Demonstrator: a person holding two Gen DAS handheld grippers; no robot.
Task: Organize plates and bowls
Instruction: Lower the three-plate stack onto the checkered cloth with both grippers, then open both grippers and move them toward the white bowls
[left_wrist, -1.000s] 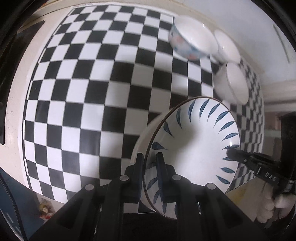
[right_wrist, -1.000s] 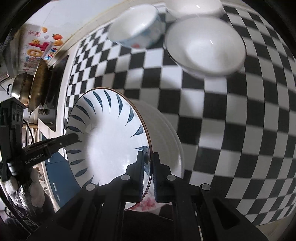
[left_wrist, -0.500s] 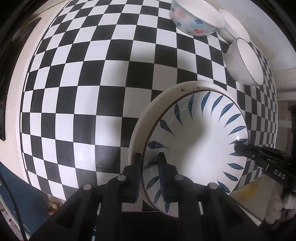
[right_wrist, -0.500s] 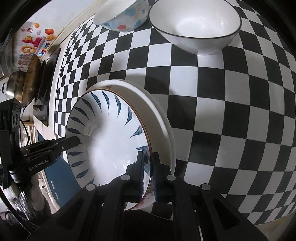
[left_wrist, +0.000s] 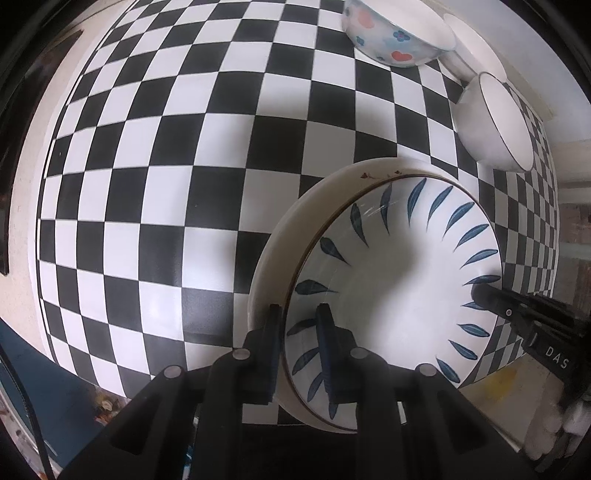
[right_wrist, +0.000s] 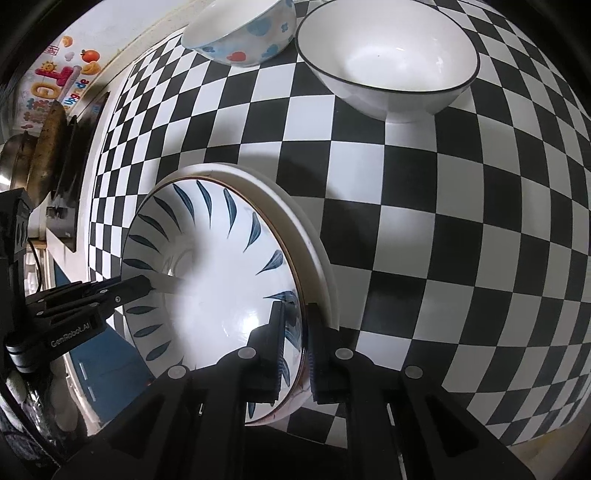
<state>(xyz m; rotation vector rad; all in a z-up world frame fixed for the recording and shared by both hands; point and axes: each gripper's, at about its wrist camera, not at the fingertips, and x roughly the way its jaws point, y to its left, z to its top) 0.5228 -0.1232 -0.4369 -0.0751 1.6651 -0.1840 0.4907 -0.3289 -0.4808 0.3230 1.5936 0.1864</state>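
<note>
A white plate with blue leaf marks (left_wrist: 399, 288) (right_wrist: 214, 280) lies inside a wider plain white plate (left_wrist: 295, 229) (right_wrist: 306, 236) on the checkered table. My left gripper (left_wrist: 298, 332) points steeply down and holds the leaf plate's near rim between its pads. It appears in the right wrist view as black fingers (right_wrist: 140, 288) at the plate's left edge. My right gripper (right_wrist: 295, 332) straddles the opposite rim, and its jaws are opening slightly while still on the rim. Its black fingers (left_wrist: 484, 295) show in the left wrist view.
A flower-and-heart bowl (left_wrist: 391, 37) (right_wrist: 243, 33), a black-rimmed white bowl (left_wrist: 491, 125) (right_wrist: 388, 62) and another white bowl (left_wrist: 476, 48) stand at the far side. Pots (right_wrist: 22, 162) sit beyond the table's left edge. A white glove (left_wrist: 554, 424) holds the right gripper.
Both grippers sank with the leaf plate, which now rests in the white plate instead of hanging tilted above it. The left jaws stand a little wider.
</note>
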